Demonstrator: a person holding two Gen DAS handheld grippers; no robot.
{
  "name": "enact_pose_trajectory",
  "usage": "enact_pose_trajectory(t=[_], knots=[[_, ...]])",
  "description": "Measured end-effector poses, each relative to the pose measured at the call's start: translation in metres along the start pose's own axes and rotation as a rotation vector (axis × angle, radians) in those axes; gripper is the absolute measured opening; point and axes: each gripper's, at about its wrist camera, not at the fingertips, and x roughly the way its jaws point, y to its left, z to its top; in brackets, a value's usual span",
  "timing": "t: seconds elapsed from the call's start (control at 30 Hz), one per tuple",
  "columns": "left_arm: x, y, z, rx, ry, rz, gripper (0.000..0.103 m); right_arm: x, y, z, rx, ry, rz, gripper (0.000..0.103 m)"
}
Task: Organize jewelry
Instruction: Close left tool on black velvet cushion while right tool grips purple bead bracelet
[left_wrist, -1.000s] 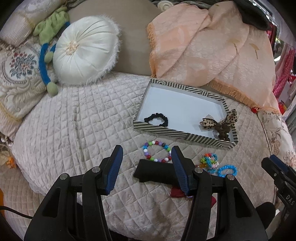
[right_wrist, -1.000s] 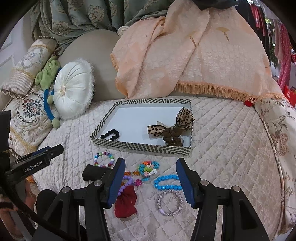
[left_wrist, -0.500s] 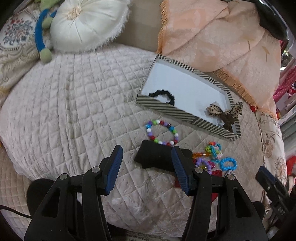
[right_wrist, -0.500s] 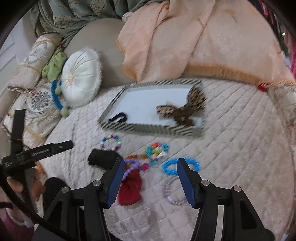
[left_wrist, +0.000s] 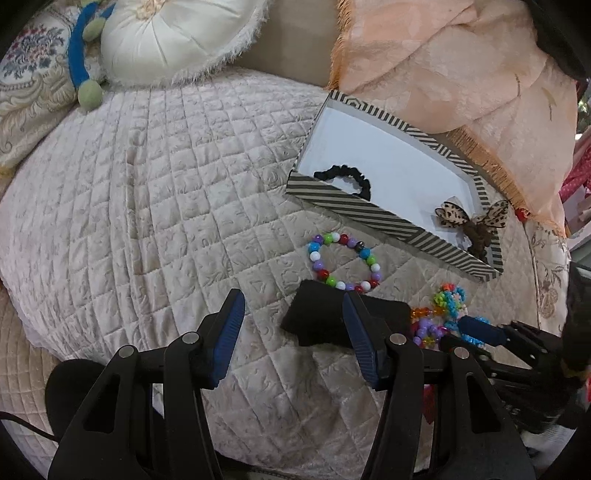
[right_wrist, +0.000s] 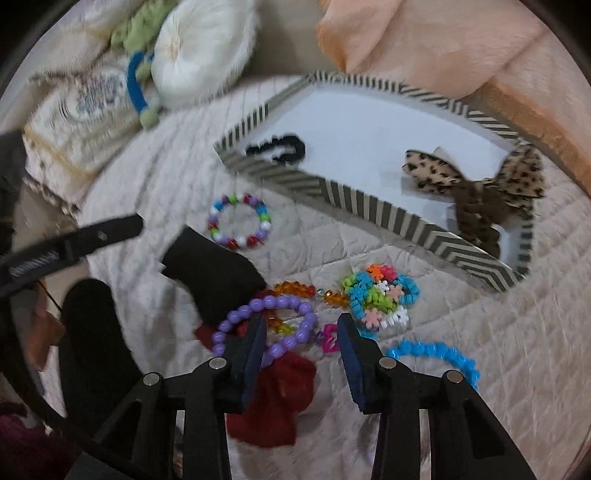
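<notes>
Quilted cream bedspread (left_wrist: 155, 206) carries everything I am inspecting, with a peach fringed throw (left_wrist: 461, 66) bunched behind. On the bed sits the striped-rim cardboard tray with a white floor (right_wrist: 376, 208); it already holds a black fabric scrunchie (right_wrist: 279, 147) and a leopard-print ribbon bow (right_wrist: 476, 192). Loose in front of the tray lie a black folded cloth piece (left_wrist: 325, 317), a dark red fabric scrunchie (right_wrist: 280, 402), a multicoloured round-bead bracelet (left_wrist: 343, 260), a purple bead bracelet (right_wrist: 266, 325), a blue bead bracelet (right_wrist: 439, 356) and a bright snowflake-bead bracelet (right_wrist: 380, 299).

Since a second ago both views have closed in on this pile. My right hand-held gripper (right_wrist: 303, 343) has just been narrowing its jaws, which now straddle the purple bracelet's near arc, not visibly clamped; I judge a pickup for the tray is imminent. My left hand-held gripper (left_wrist: 293, 321) stands released, empty, over the black cloth's edge.
</notes>
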Motion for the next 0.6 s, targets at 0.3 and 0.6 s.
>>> enact_pose_trajectory(t=[0.3,0.6], knots=[[0.035,-0.005,0.002,0.011,0.073,-0.017,0.055,0.019,-0.009,-0.007,0.019,-0.027,0.005,0.012],[0.056,-0.002,0.000,-0.029,0.123,-0.034,0.056,-0.027,-0.018,-0.009,0.064,-0.136,0.065,0.009]])
